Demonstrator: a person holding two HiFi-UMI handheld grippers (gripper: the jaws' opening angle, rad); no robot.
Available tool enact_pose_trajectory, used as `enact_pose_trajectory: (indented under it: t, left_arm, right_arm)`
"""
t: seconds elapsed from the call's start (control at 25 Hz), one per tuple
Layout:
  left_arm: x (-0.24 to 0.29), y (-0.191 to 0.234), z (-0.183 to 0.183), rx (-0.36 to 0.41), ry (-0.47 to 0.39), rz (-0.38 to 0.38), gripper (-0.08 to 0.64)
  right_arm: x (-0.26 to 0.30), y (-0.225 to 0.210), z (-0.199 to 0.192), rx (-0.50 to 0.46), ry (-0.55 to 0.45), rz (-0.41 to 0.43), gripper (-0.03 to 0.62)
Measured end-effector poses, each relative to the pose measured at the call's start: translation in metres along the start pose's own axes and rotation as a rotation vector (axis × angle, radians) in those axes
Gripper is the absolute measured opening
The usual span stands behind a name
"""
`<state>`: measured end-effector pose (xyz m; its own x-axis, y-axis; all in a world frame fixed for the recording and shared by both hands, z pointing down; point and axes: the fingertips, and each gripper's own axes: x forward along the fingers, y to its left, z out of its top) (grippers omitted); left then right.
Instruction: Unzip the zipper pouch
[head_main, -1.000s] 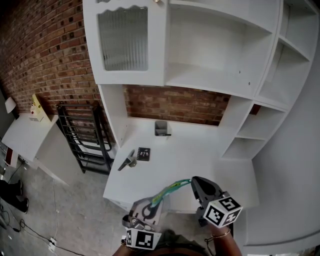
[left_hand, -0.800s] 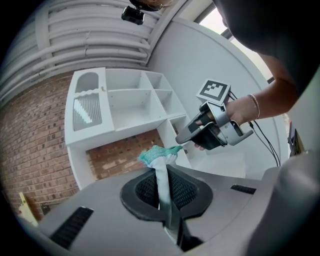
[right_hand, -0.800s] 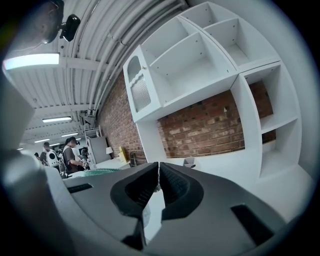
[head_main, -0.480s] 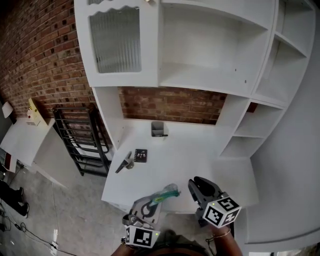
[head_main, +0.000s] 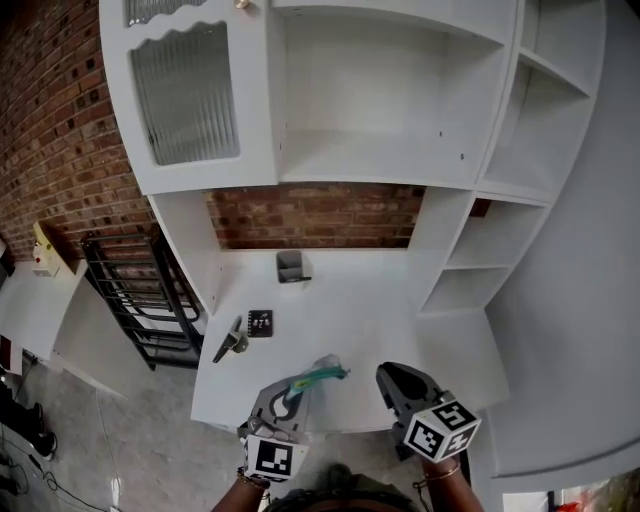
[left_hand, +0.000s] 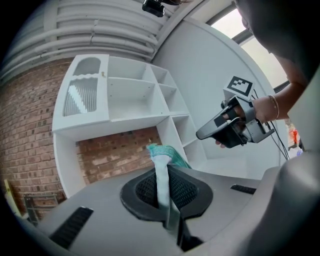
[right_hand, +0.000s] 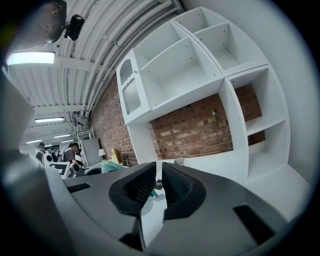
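The zipper pouch (head_main: 312, 379), white cloth with a teal edge, sticks out from my left gripper (head_main: 290, 394), which is shut on its near end above the desk's front edge. In the left gripper view the pouch (left_hand: 161, 172) stands pinched between the pads, its teal end on top. My right gripper (head_main: 394, 377) hovers to the right, apart from the pouch. Its jaws have just been closing and stand a narrow gap apart (right_hand: 159, 181) with nothing between them. The left gripper view shows the right gripper (left_hand: 202, 134) held level, and the pouch's teal end (right_hand: 114, 165) shows at left in the right gripper view.
A white desk (head_main: 350, 300) stands under a white shelf unit (head_main: 380, 110) against a brick wall. On the desk are a small grey holder (head_main: 290, 266), a black marker tile (head_main: 260, 323) and a grey clip (head_main: 231, 343). A black rack (head_main: 130, 300) stands left of the desk.
A second ago the pouch stretched between both grippers, with the right one on its far end. The right gripper has let go, and the pouch now hangs from the left gripper alone.
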<state>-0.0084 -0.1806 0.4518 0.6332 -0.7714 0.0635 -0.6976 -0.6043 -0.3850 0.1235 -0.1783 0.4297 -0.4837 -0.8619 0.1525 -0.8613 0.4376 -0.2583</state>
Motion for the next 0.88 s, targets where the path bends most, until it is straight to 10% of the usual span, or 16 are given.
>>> enact_pose_trajectory:
  t: [0.88]
  left_arm:
    - [0.157, 0.061, -0.065, -0.290, 0.012, 0.044, 0.005]
  right_arm:
    - [0.004, -0.032, -0.007, -0.178, -0.015, -0.142, 0.002]
